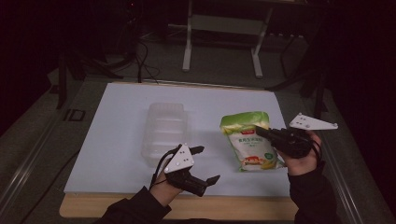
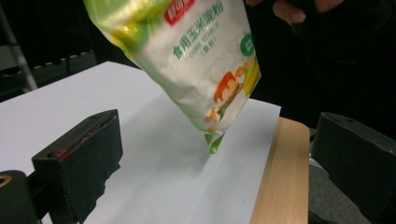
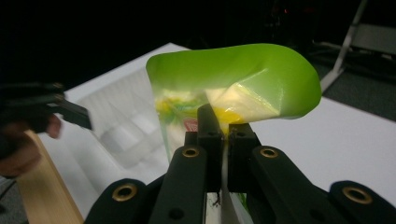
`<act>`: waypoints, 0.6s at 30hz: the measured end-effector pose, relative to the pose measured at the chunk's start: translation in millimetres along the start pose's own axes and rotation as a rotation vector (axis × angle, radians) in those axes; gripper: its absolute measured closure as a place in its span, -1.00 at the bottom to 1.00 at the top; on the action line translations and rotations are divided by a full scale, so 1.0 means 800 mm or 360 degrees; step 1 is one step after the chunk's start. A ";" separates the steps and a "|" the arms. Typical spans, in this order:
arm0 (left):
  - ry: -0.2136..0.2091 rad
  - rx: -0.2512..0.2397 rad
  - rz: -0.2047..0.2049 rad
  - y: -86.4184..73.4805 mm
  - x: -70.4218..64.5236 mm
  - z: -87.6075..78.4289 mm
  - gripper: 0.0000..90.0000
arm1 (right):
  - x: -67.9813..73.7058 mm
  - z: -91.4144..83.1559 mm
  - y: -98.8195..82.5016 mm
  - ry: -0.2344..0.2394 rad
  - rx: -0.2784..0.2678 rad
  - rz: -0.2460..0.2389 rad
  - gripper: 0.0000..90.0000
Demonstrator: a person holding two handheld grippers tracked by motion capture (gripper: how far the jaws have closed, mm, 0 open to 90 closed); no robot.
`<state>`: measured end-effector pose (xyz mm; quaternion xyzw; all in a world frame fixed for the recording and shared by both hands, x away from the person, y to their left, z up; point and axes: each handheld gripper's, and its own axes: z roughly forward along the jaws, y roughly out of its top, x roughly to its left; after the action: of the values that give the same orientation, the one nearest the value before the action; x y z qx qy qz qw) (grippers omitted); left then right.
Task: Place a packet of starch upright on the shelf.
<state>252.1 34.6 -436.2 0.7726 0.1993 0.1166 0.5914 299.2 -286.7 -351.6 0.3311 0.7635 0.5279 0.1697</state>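
Green-and-white plastic pouch of corn starch (image 1: 249,140) hangs clear of the white sheet (image 1: 107,140), pinched at its right edge by the right hand-held gripper (image 1: 259,132); the jaws are clamped tight on the thin side seam, seen close in the right gripper view (image 3: 223,135), with the green top flopping over above the grip. Grabbing the flat seam makes sense, since the filled body is too fat and slack to squeeze; the weight sags below, so the pouch tilts with its bottom corner lowest, above the sheet near the desk (image 2: 285,177) front edge. A clear plastic tray (image 1: 164,133) sits left of the pouch on the sheet, well apart and apparently empty, though it is dim and see-through, so hard to be sure; likely the drop spot. Left hand-held gripper (image 1: 208,164) hovers left of and below the pouch, just in front of the tray, jaws spread wide with nothing between them, aimed toward the pouch, probably ready to steady the swinging bottom.
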 end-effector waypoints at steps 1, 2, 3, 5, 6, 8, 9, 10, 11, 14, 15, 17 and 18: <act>-0.0023 -0.0006 -0.0020 0.001 0.002 0.001 -0.95 | 0.003 -0.001 0.004 0.0012 -0.0002 -0.0013 0.95; -0.0031 -0.0003 -0.0052 0.003 0.006 0.004 -0.95 | 0.005 -0.001 0.005 0.0017 -0.0016 -0.0018 0.95; -0.0023 0.0002 -0.0063 0.004 0.008 0.006 -0.95 | 0.008 -0.003 0.009 0.0040 -0.0022 -0.0022 0.95; 0.0004 0.0014 -0.0087 0.008 0.014 0.009 -0.95 | 0.014 -0.004 0.014 0.0058 -0.0040 -0.0029 0.95; -0.0011 0.0009 -0.0103 0.010 0.018 0.010 -0.95 | 0.015 -0.005 0.015 0.0072 -0.0042 -0.0031 0.95; -0.0013 0.0044 -0.0077 0.014 0.023 0.014 -0.95 | 0.022 -0.006 0.021 0.0105 -0.0055 -0.0035 0.95; -0.0034 0.0053 -0.0078 0.015 0.025 0.016 -0.95 | 0.026 -0.006 0.023 0.0115 -0.0058 -0.0051 0.95; -0.0025 0.0064 -0.0076 0.017 0.027 0.018 -0.95 | 0.030 -0.007 0.025 0.0121 -0.0060 -0.0062 0.95; -0.0035 0.0063 -0.0075 0.019 0.030 0.019 -0.95 | 0.033 -0.007 0.028 0.0135 -0.0060 -0.0074 0.95; -0.0028 0.0048 -0.0070 0.026 0.035 0.022 -0.95 | 0.042 -0.007 0.033 0.0173 -0.0069 -0.0101 0.95; -0.0023 0.0042 -0.0063 0.029 0.036 0.024 -0.95 | 0.044 -0.007 0.035 0.0183 -0.0073 -0.0105 0.95; -0.0035 0.0023 -0.0071 0.034 0.039 0.026 -0.93 | 0.050 -0.006 0.038 0.0210 -0.0076 -0.0117 0.95; -0.0014 0.0010 -0.0075 0.036 0.039 0.027 -0.88 | 0.051 -0.005 0.038 0.0219 -0.0079 -0.0121 0.95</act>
<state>293.9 23.4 -416.4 0.7701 0.2151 0.0986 0.5924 277.1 -254.6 -318.2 0.2607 0.7720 0.5613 0.1449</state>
